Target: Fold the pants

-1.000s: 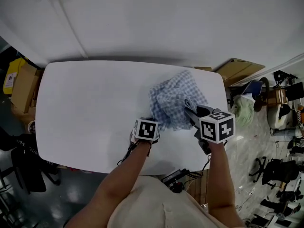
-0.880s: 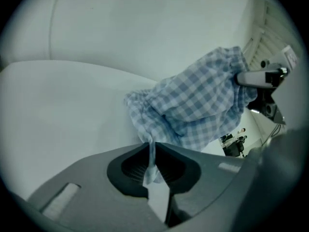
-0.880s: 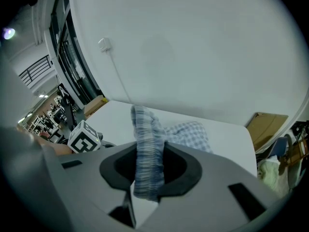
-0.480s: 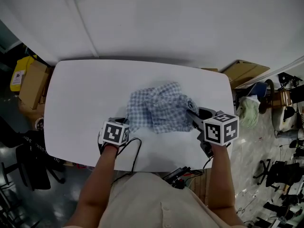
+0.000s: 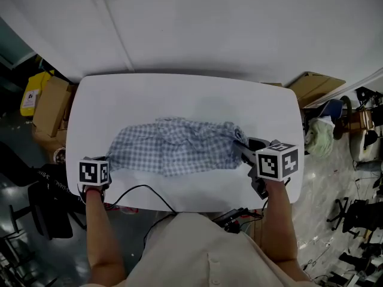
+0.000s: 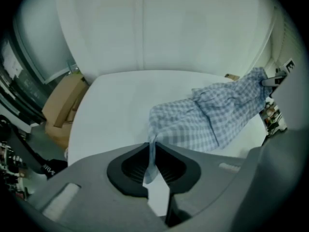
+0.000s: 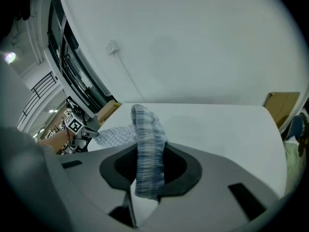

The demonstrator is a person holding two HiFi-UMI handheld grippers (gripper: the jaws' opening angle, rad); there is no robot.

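The blue-white checked cloth pants lie spread on the white rounded tabletop. The left gripper and the right gripper each clamp one end (right: a thick bunch). A thin black cable loops at the near edge, and brown cardboard boxes stand to the left.

We see our left gripper with its jaws closed on a thin edge of the checked pants at the table's near edge. The cloth stretches across the table toward its right side, lifted there. A cardboard box stands beside the table's left edge.
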